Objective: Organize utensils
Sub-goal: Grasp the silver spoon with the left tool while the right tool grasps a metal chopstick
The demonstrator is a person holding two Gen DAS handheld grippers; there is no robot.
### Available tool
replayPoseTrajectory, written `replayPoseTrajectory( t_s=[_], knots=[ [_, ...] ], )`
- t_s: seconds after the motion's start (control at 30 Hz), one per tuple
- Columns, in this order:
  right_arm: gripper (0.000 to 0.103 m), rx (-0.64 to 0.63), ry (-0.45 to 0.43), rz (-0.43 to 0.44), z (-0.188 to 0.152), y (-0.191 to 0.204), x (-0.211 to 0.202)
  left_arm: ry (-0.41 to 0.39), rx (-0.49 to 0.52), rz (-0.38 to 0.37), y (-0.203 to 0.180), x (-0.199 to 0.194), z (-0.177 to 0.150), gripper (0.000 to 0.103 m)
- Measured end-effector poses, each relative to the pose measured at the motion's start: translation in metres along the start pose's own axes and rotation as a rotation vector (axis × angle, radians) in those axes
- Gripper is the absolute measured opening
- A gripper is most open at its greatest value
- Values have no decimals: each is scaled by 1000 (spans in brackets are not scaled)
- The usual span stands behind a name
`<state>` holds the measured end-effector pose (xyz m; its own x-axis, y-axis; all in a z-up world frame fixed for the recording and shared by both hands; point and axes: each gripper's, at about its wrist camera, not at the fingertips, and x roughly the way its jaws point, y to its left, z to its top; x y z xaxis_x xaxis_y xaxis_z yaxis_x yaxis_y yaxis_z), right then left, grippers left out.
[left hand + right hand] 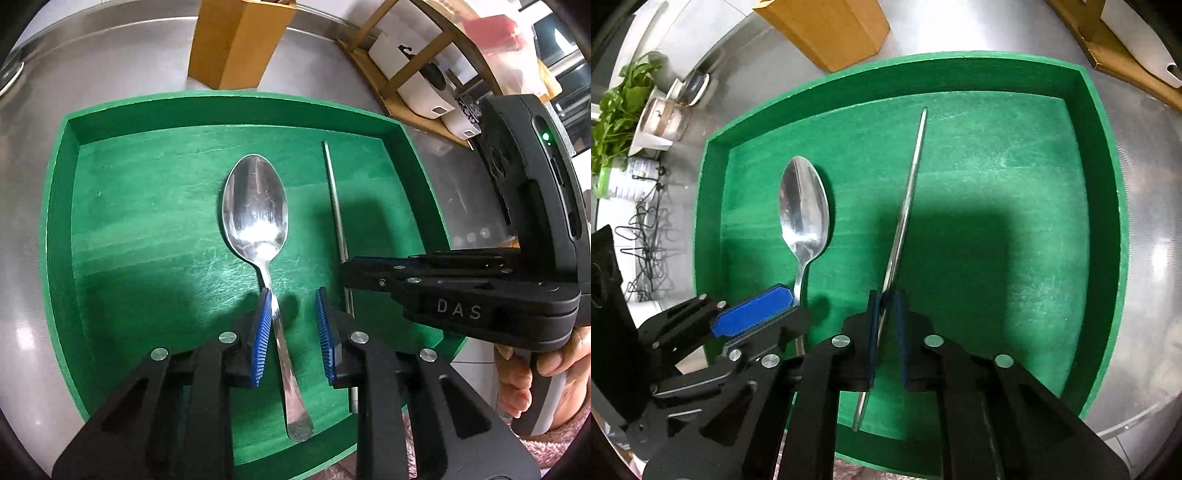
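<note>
So there's a green tray (59,229) sitting on a steel surface (140,62), with a spoon (255,206) lying flat in it, bowl pointing to 12 o'clock and handle running down to 6. The left tool (291,295) is partly open and straddling the spoon's neck; the left blue pad (262,325) looks like it's touching the handle, the right pad sits apart from it, so nothing's really gripped. Just at 3 o'clock of the spoon lies a thin metal chopstick (905,214), roughly parallel to it. The right tool (888,299) is nearly closed around the chopstick's lower half, pads tight on either side of it, looks pinched. A wooden block (236,40) stands past the tray at 12 o'clock, and a wooden rack (413,74) with white holders is off at 2.
</note>
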<state>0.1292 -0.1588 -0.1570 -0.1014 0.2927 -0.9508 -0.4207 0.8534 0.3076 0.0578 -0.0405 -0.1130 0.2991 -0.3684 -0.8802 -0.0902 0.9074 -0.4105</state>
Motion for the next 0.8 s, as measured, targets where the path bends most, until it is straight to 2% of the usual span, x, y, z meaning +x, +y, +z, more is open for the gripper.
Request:
replayPoseTrajectory(
  t_s=[0.07,0.1,0.13,0.37,0.57,0.67,0.8],
  knots=[
    [7,1,7,-4,0,-2,-1,10,11,33,-1,0,-1,22],
    [7,5,9,-13,-1,-4,-2,36,22,113,-2,5,-2,20],
    [7,8,10,-22,-1,-5,-3,38,33,148,-3,7,-1,20],
    [10,82,26,-35,2,-16,-5,82,-5,206,2,7,3,18],
    [11,133,44,-87,3,-13,-4,100,5,251,-3,10,4,15],
    [7,97,62,-128,5,-7,-3,102,29,282,-7,13,4,12],
    [7,122,85,-146,9,-6,-1,108,46,312,-6,14,4,4]
  ],
)
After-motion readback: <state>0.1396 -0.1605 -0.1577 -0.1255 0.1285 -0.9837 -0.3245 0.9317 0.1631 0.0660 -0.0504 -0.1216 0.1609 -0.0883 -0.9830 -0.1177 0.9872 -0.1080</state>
